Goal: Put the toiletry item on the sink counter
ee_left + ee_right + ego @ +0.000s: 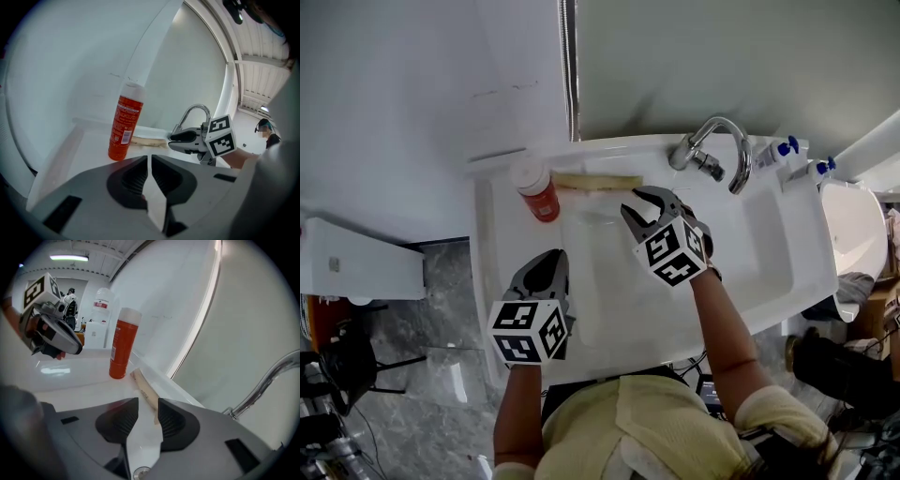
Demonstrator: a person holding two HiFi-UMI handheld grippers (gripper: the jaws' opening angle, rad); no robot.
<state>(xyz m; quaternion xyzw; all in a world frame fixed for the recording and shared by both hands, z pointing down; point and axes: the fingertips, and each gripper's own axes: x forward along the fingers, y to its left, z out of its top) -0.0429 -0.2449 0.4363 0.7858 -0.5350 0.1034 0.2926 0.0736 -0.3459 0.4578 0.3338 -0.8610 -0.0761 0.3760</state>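
Observation:
A flat beige toiletry item (595,181) (147,140) (144,387) lies along the back ledge of the white sink counter (499,244). An orange spray bottle (539,192) (125,124) (123,345) with a white cap stands upright just left of it. My right gripper (649,204) (147,416) (176,140) hovers at the item's right end, open. The item's near end reaches toward the gap and no pad presses on it. My left gripper (546,272) (150,173) (61,345) is shut and holds nothing, in front of the bottle over the counter's left part.
A chrome faucet (717,150) (192,115) (267,380) curves over the basin (759,253) to the right. Two small blue-capped bottles (783,150) stand at the back right corner. A white fixture (356,262) sits left of the sink, over grey floor tiles.

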